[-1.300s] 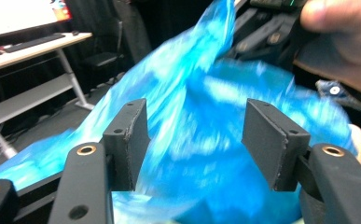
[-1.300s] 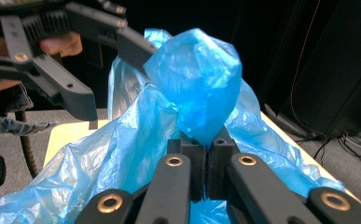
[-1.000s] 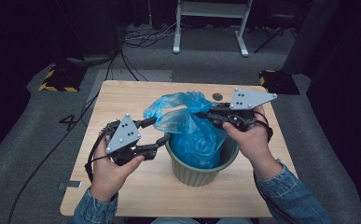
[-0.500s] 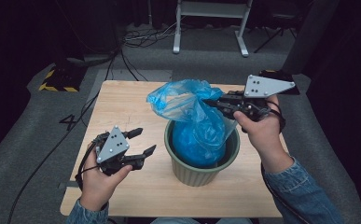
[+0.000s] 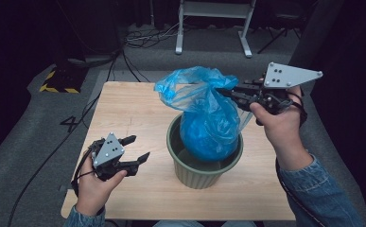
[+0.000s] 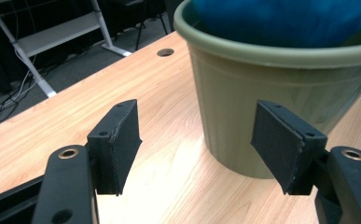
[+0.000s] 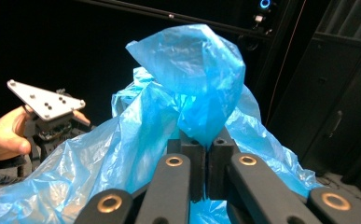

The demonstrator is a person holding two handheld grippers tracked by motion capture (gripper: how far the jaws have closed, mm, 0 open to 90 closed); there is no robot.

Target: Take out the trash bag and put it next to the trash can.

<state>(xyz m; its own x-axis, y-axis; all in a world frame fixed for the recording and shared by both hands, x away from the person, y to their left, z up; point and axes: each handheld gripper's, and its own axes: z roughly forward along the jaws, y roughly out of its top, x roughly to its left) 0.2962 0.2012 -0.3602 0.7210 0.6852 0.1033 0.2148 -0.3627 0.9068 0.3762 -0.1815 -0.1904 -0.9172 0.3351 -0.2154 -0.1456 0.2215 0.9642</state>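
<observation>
High view: right gripper [image 5: 225,94] sits right of centre, upper half of frame, jaws pressed together on the gathered neck of a blue plastic bag [image 5: 209,123]. The bag hangs from that pinch, its rounded bottom inside the top of a green bin [image 5: 204,168] at frame centre; loose top of the bag flares up and to the left of the pinch. The bin stands upright on a wooden table [image 5: 128,113].

Left gripper [image 5: 134,149] is at lower left of the frame, on the table side left of the bin, apart from it. Jaws spread, nothing between them; they have just been opening wider.

Left gripper view: two black pads [image 6: 117,140] stand wide apart at the bottom, bare tabletop between them. Bin wall [image 6: 262,93] fills the upper right, just beyond the right pad, not touching. Blue bag [image 6: 285,21] shows above the bin rim at top.

Right gripper view: pads closed at bottom centre with bag film [image 7: 187,88] clamped between them, plastic bunching up above. Left gripper [image 7: 47,116] and its hand at the left edge, mid height.
</observation>
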